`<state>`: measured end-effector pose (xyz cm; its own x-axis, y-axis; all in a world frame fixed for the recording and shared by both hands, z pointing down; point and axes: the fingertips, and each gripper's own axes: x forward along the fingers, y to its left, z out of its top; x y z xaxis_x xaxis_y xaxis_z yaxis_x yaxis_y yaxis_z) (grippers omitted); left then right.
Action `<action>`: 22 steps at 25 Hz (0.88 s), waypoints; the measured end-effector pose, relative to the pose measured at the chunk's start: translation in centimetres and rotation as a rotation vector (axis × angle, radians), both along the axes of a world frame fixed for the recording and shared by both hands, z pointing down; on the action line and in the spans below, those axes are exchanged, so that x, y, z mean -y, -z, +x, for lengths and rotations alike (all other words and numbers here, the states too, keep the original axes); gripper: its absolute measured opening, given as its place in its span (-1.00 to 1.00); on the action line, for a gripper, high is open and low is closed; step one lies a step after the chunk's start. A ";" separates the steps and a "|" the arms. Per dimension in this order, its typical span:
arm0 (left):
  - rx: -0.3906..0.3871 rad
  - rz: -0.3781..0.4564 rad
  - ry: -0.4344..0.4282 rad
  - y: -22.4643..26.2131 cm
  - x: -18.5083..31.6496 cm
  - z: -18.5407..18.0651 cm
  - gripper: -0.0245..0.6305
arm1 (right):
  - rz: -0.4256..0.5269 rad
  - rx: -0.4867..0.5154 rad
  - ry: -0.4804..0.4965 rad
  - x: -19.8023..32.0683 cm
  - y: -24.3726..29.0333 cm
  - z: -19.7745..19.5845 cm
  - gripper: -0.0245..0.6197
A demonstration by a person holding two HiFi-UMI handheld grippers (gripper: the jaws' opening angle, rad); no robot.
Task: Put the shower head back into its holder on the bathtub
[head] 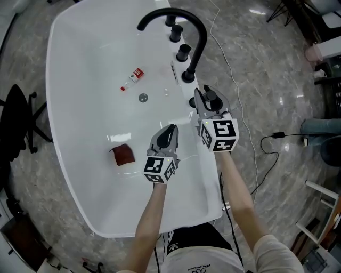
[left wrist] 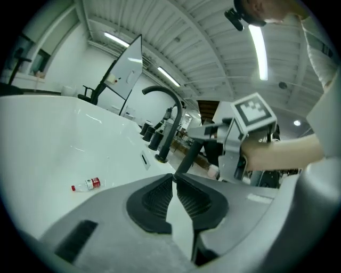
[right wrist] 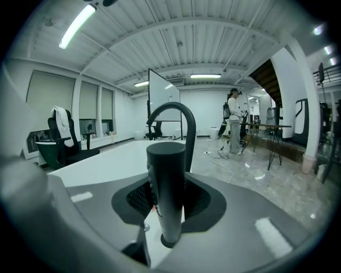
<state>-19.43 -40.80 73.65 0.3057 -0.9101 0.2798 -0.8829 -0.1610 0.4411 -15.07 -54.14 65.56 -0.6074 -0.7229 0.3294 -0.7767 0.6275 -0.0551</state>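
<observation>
Gripping the black shower head btwn the pads of our right gripper, we hold it upright at the right rim of the white bathtub, jaws spread wide and clamped on its round handle from both sides. Its lower end meets a dark round socket in the white rim; whether it is fully seated we can't tell. Just beyond it, farther along the same rim, rises the black arched faucet, w/ a row of black knobs in line w/ its base. Our left gripper hovers over the tub's interior, just left of the right one, its jaw tips pinched together w/ nothing btwn them; the two grippers are near but apart. Marker cubes on both grippers face up toward us, our bare forearms reaching in from the near edge. Inside the tub: a small clear bottle w/ red label and cap lying on its side at the far end, a round metal drain near the ctr, and a dark red cloth on the tub floor at near left, well apart from both grippers. Bkgd: grey marble-look floor, a black cable trailing at right, a black office chair at left of the tub. From the right gripper view a person stands far off beside tables, w/ a whiteboard behind the faucet
</observation>
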 end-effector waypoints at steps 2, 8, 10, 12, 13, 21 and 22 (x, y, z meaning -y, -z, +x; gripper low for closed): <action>-0.014 0.025 0.017 1.1 0.0 0.0 -0.87 | -0.003 -0.003 -0.001 -0.3 -0.6 0.0 -0.57; -0.010 0.091 0.018 5.0 0.2 0.3 -0.88 | -0.030 0.054 -0.012 -0.7 1.9 0.2 -0.54; 0.001 0.126 0.015 6.9 0.3 0.4 -0.88 | -0.008 0.080 -0.024 -1.1 4.4 0.7 -0.53; 0.030 0.167 0.003 9.4 0.5 0.7 -0.88 | 0.032 0.103 -0.036 -1.6 7.8 1.3 -0.53; 0.054 0.187 -0.004 10.9 0.3 0.9 -0.88 | 0.055 0.116 -0.038 -2.1 9.8 1.5 -0.54; 0.108 0.330 0.076 24.2 -5.0 1.7 -0.88 | 0.174 0.162 -0.039 -12.1 22.9 4.9 -0.92; 0.121 0.351 0.085 26.1 -6.3 2.0 -0.88 | 0.171 0.177 -0.040 -14.0 24.1 5.6 -0.92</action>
<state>-17.43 -34.51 47.58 0.2091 -0.9776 -0.0239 -0.9420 -0.2079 0.2636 -9.48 -40.16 41.43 -0.6144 -0.7837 0.0914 -0.7889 0.6081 -0.0885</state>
